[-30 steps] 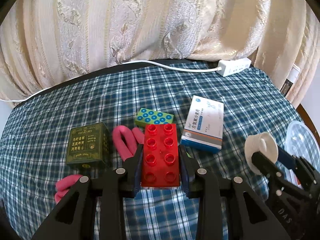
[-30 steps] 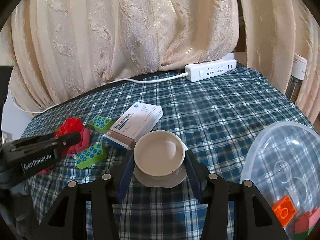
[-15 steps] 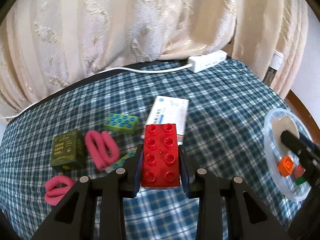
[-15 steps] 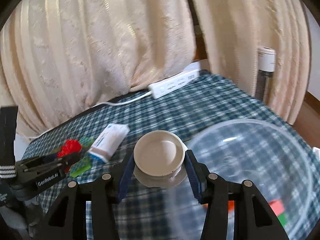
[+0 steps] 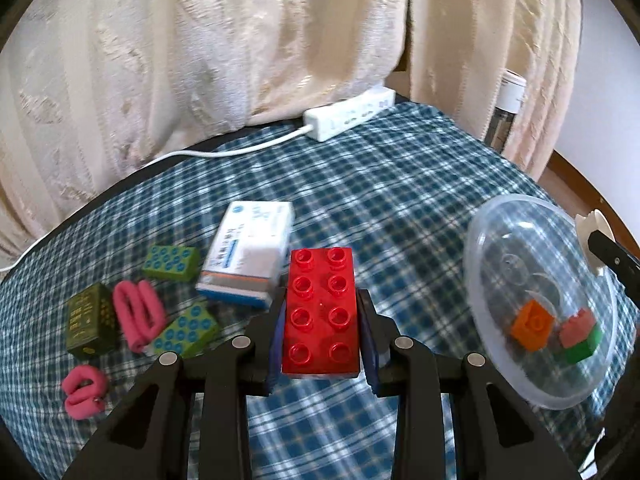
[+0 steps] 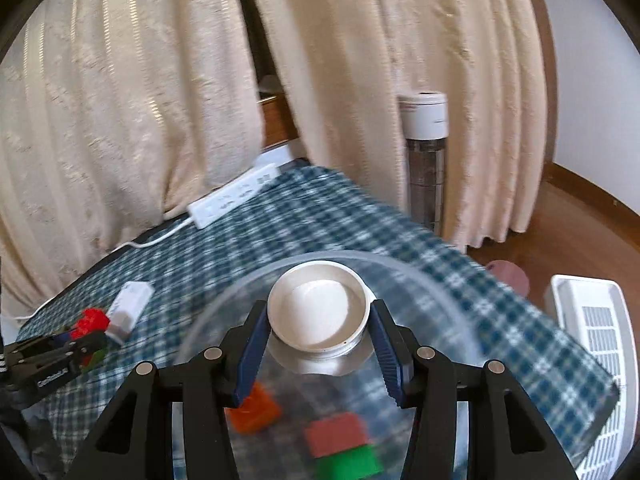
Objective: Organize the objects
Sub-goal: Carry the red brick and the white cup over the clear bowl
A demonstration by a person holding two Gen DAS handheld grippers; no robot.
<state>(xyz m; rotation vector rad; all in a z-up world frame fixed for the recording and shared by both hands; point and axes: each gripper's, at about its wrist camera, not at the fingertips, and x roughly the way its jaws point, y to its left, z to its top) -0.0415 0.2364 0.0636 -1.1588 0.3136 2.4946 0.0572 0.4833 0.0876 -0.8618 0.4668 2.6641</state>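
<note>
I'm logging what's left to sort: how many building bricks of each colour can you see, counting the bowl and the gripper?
Red: 2
Orange: 1
Plain green: 1
Green with blue studs: 2
Total: 6

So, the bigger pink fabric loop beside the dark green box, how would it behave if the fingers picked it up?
The pink fabric loop looks soft and folded on itself, so it would probably sag and change shape instead of staying stiff. It seems light for its size. Lying flat on the checked cloth, it should not roll, and its fuzzy surface likely grips well.
</note>
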